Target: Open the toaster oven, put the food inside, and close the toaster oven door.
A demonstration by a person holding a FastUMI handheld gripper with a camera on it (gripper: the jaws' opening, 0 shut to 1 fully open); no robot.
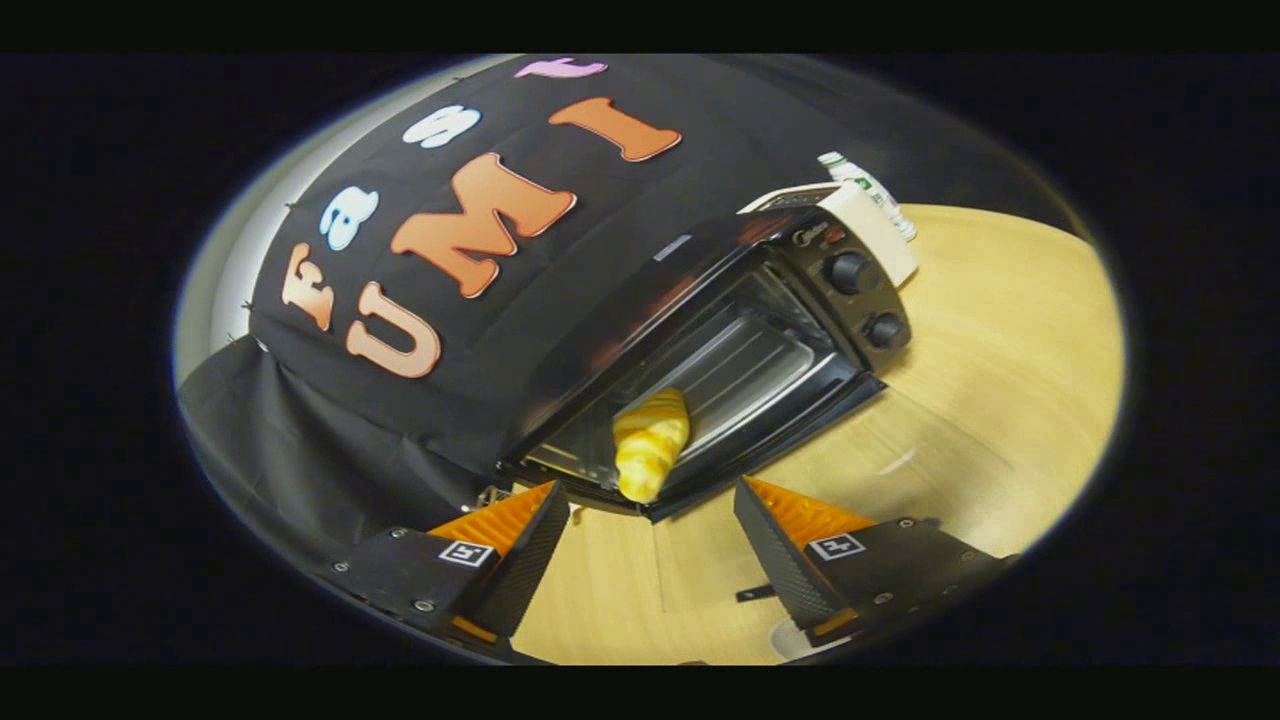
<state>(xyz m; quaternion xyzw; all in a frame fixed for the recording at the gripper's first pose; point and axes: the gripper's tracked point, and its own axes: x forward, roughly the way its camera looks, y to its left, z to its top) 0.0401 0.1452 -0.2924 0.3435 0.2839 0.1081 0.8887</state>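
The black toaster oven [640,300] stands on the wooden table [990,400] with its door open, so the wire rack [760,365] inside is in sight. Two round knobs [852,272] sit on its panel beside the opening. A golden croissant [652,440] lies at the mouth of the oven, across its lower front edge, partly inside. My gripper [650,512] is open just in front of the croissant. Its fingertips [545,510] stand wide apart and nothing is between them. Neither finger touches the croissant.
A white bottle with a green label [872,190] stands behind the oven, next to a cream box [880,235] at the oven's side. Bare wooden tabletop runs beside the oven. The black cloth wall [330,440] hangs close behind the oven.
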